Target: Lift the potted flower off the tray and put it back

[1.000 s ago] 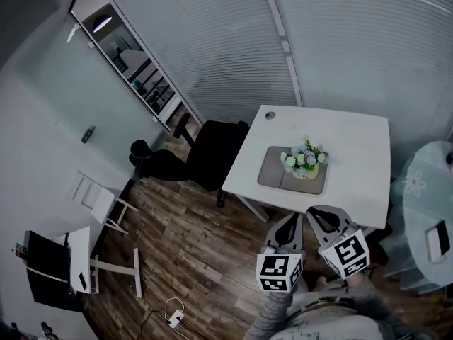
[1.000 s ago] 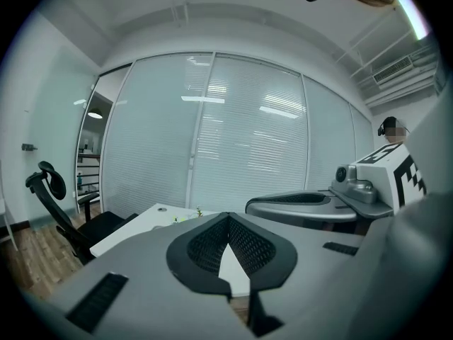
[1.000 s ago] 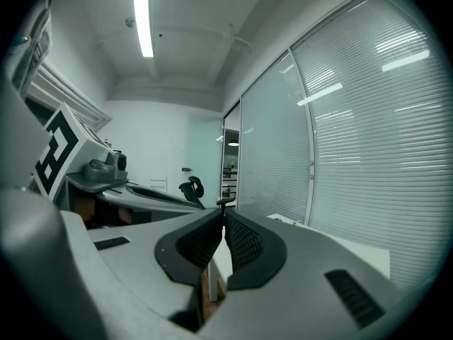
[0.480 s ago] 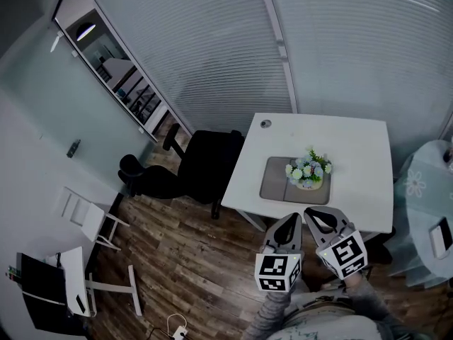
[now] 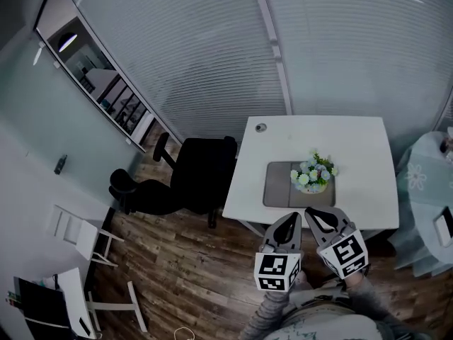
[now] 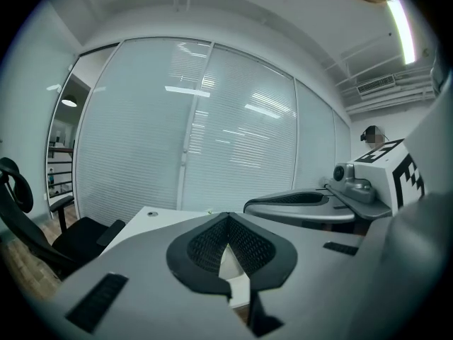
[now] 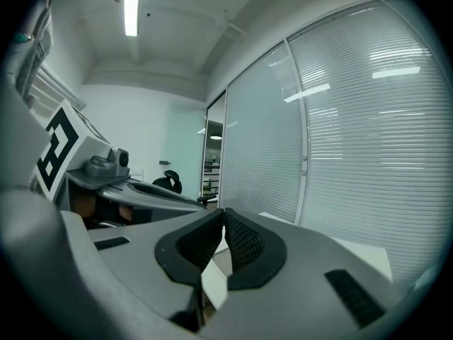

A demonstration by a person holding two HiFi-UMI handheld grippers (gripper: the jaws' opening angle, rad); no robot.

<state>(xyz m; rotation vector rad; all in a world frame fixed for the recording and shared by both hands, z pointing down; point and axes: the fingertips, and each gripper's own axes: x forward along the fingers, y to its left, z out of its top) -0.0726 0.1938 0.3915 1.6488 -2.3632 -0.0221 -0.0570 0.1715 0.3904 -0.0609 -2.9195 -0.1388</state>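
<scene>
Potted flower [image 5: 313,176] sits upright on the right half of the tray [image 5: 278,190]. Left gripper [image 5: 289,219] and right gripper [image 5: 316,215] hang short of the tray's near edge, jaws closed on nothing. They should open before reaching in, then clasp the pot below the blooms.

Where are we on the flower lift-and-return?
Done: nothing visible; the flower sits on the tray on the table. In hand: the left hand-held gripper and right hand-held gripper are both shut and empty, at the table's near edge, short of the tray. Left: open, grasp the flower, lift it off, set it back.
</scene>
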